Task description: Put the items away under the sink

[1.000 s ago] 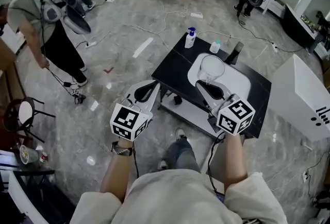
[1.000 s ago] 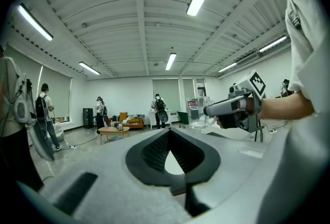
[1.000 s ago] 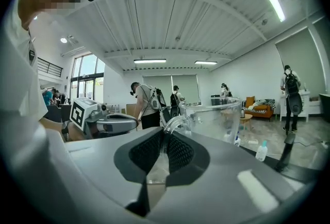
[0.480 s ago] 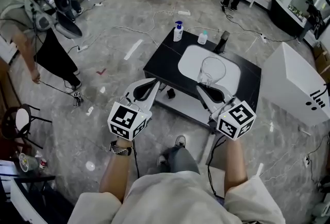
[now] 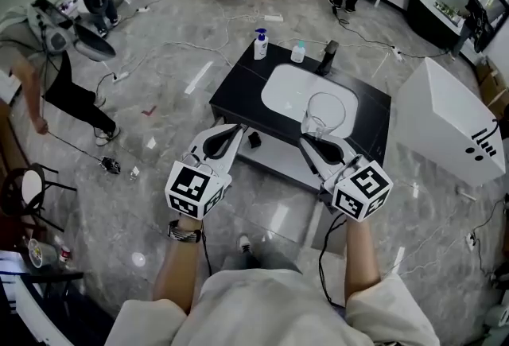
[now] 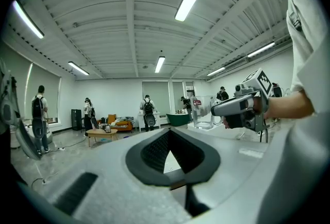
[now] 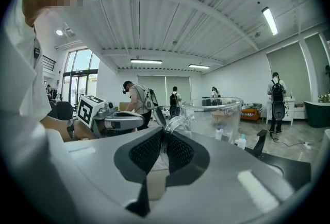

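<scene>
My right gripper (image 5: 307,138) is shut on the handle of a clear pitcher (image 5: 329,111), which it holds upright in the air over the front right part of the sink top. In the right gripper view the pitcher (image 7: 215,115) stands just past the pads, and the handle is pinched between them at the right gripper (image 7: 163,134). My left gripper (image 5: 237,129) is shut with nothing in it, level with the front left edge of the black sink unit (image 5: 235,91). The left gripper (image 6: 168,131) shows its tips touching. A low shelf (image 5: 280,161) lies under the sink.
On the sink top stand a blue-pump soap bottle (image 5: 260,44), a small bottle (image 5: 298,52) and a black faucet (image 5: 328,58) behind the white basin (image 5: 282,86). A small dark item (image 5: 254,139) lies on the shelf. A white box (image 5: 449,126) stands at right. Cables cross the floor; people stand around.
The sink unit has slid up and left in the head view as I drew back from it. Both grippers came along, the right one still gripping the pitcher.
</scene>
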{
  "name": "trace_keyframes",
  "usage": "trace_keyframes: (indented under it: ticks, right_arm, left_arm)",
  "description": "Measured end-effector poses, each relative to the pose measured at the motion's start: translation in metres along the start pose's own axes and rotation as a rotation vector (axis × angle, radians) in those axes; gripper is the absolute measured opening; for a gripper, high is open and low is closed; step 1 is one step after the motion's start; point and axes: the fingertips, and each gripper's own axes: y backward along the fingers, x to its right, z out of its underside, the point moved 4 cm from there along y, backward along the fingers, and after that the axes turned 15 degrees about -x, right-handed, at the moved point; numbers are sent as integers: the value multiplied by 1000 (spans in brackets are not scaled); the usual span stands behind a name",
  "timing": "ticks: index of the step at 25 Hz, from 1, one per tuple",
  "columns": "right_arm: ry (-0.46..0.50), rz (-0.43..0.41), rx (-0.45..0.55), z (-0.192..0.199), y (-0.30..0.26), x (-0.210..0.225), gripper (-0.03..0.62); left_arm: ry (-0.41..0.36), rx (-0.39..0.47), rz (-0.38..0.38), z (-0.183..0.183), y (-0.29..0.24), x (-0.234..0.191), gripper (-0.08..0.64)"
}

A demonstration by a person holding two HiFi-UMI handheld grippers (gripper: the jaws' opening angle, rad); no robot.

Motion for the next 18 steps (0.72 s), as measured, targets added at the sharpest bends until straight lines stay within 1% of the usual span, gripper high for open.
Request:
trace_keyframes:
  ticks: [9, 13, 14, 18]
  right_arm:
    - [20, -13, 13, 0, 40, -6, 15]
    - [33, 12, 29, 7, 50, -6, 15]
    - [36, 13, 34, 10, 51, -7, 15]
    - [38, 8, 30, 27, 54, -4, 15]
  left_arm:
    - [11, 2, -32, -12, 7, 32, 5]
    - [-11, 0, -14, -10, 4, 55, 5]
    - [-9, 5, -8, -8, 3, 57, 5]
    - [44, 19, 1, 2, 0, 58, 5]
